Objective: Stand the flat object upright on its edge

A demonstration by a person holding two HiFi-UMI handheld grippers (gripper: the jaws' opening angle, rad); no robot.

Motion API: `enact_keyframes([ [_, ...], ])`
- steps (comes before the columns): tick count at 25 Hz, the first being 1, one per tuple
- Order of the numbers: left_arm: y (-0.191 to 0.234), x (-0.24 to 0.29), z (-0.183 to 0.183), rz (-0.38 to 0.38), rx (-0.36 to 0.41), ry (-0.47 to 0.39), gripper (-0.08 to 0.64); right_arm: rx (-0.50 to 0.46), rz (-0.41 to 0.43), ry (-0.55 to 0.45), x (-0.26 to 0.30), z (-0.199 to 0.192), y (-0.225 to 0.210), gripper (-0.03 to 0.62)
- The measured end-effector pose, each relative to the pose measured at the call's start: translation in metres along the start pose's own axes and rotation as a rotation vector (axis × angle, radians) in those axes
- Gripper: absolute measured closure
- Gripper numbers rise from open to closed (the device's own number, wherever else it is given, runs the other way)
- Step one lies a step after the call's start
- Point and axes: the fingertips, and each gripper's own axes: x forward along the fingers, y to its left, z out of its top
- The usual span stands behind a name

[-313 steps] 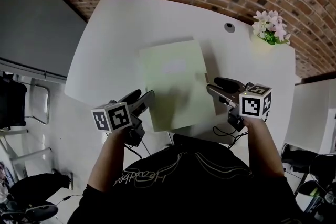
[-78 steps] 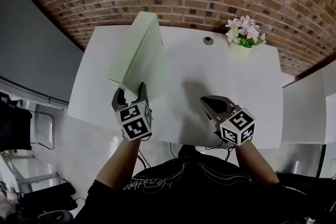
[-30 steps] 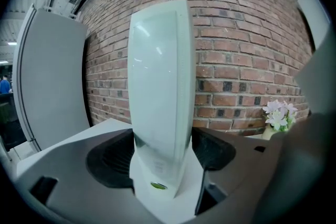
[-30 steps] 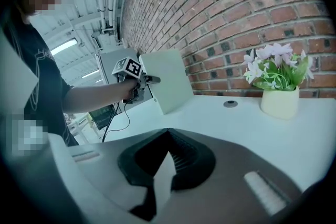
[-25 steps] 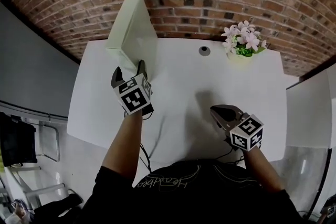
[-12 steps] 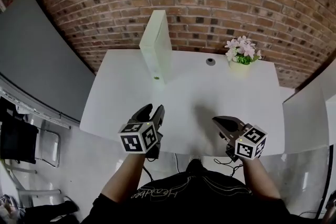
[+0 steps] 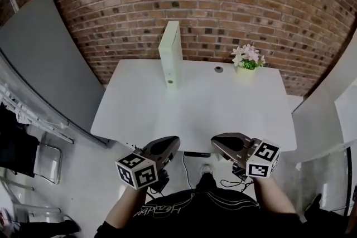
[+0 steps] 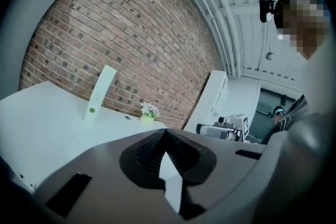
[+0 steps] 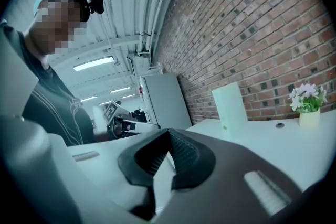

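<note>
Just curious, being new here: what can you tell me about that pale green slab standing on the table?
The pale green folder is a thin, flat slab, card or plastic by its look. It stands upright on one edge near the back of the white table, its narrow spine, with a small green dot low down, facing the near edge. Only the table visibly touches it.

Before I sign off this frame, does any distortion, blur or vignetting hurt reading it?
Head view: strong fisheye bends the brick wall and table edges, yet the upright flat green box is sharp. Left gripper view: dark round vignette, the shut left gripper soft up close. Right gripper view: same vignette, bluish cast overall.
</note>
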Motion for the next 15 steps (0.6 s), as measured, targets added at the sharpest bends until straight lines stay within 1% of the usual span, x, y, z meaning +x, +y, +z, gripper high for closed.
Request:
enact_keyframes([
  [1,-0.009,-0.008,0.001,-0.017,0.004,-0.010,0.557,-0.001,0.006,-0.003,0.001,0.001,0.011,0.586],
  [3,-0.022,-0.022,0.000,-0.032,0.041,-0.016,0.557,-0.018,0.007,0.005,0.005,-0.002,0.030,0.586],
  [5,-0.032,-0.036,-0.004,-0.027,0.091,-0.012,0.557,-0.028,0.017,0.005,0.009,-0.006,0.049,0.586],
  [7,-0.039,-0.048,-0.005,-0.022,0.125,-0.018,0.557,-0.028,0.030,-0.010,0.012,-0.005,0.064,0.586],
  [10,-0.049,-0.062,-0.004,-0.031,0.137,-0.030,0.557,-0.034,0.040,-0.023,0.017,0.000,0.080,0.586],
  [15,-0.059,-0.079,0.012,-0.043,0.150,-0.046,0.557,-0.017,0.037,-0.023,0.021,0.016,0.096,0.587],
])
